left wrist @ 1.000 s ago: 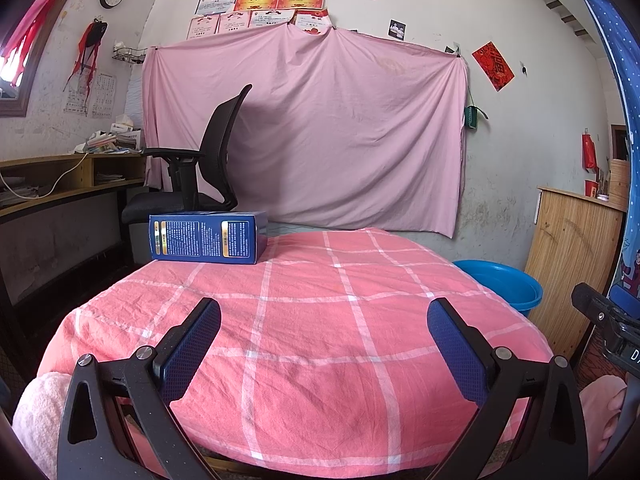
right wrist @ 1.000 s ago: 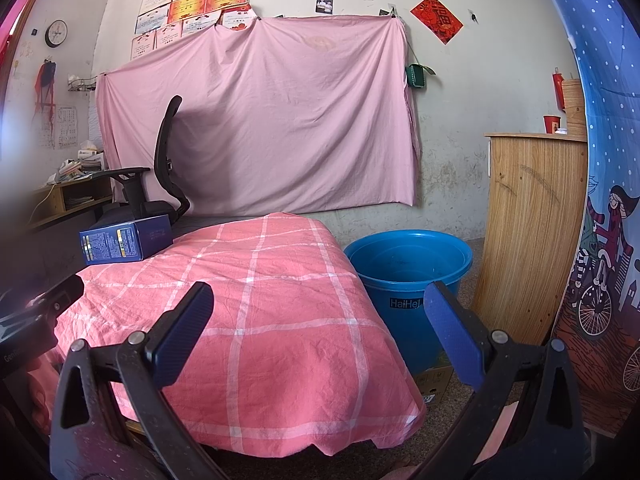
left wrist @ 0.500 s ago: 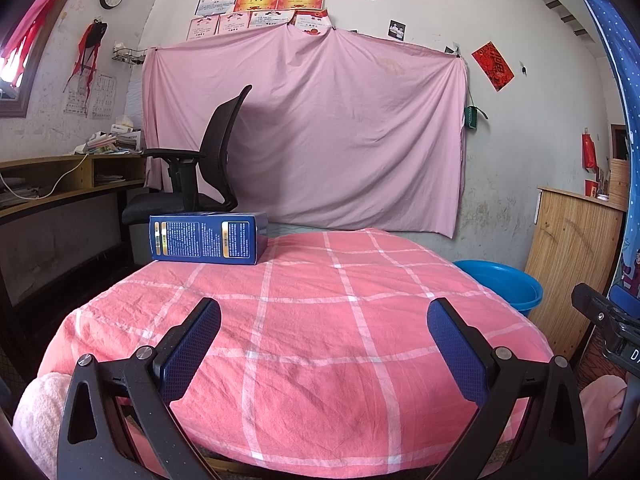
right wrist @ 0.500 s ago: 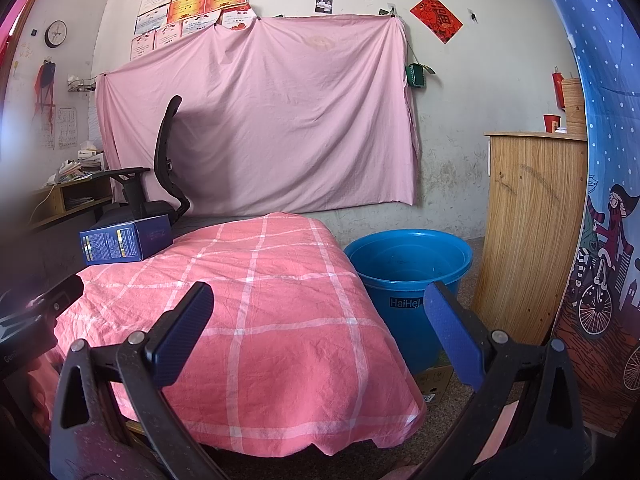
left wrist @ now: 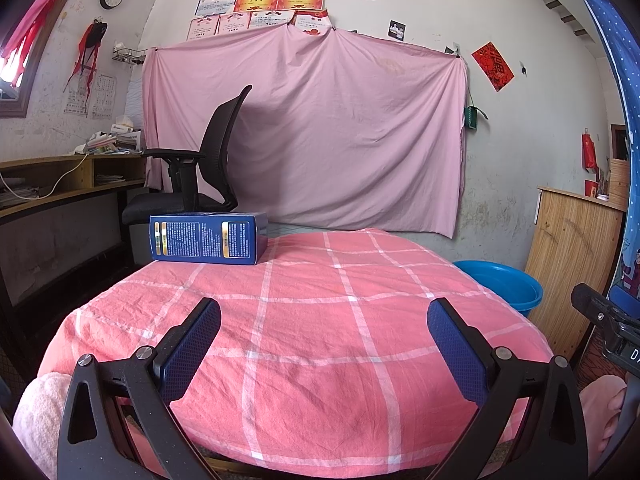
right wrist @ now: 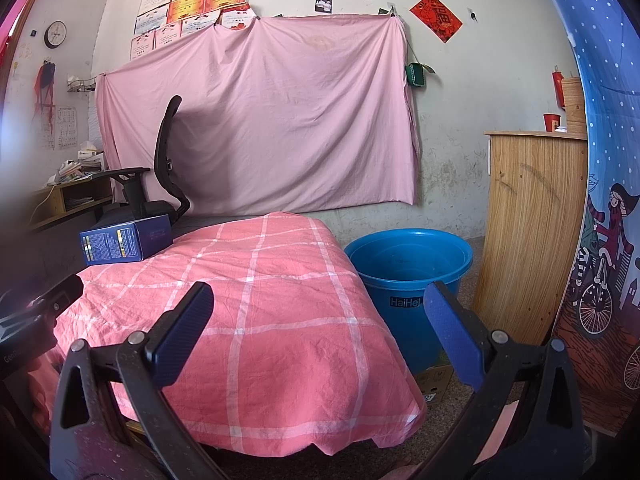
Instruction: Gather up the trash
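**Both tongs wide open, box sitting at the far left edge**

So the left gripper (left wrist: 324, 332) hangs over the near side of the table (left wrist: 320, 360), fingers spread about as wide as they go, nothing between them. Same story for the right gripper (right wrist: 316, 328), fully spread and holding nothing, hanging off the table's right side with the near edge of the cloth under it

The only trash-looking thing is the blue box (left wrist: 208, 238), lying on its long side at the far left edge of the pink checked cloth, well apart from both grippers. From the right view the box (right wrist: 126, 242) sits right at the far left corner. Nothing lies on the cloth between the grippers and the box

Other stuff around: a black chair (left wrist: 200, 172) just behind the box, a pink sheet (left wrist: 320, 128) pinned on the back wall, a desk (left wrist: 60, 184) with papers off to the left. The blue tub (right wrist: 408, 272) stands on the floor just beside the table's right side, open top, and looks empty as far as I can see in. A wooden cabinet (right wrist: 532, 232) stands right of the tub. A cardboard box (right wrist: 434, 380) is tucked under the tub's near side, partly hidden by the right finger
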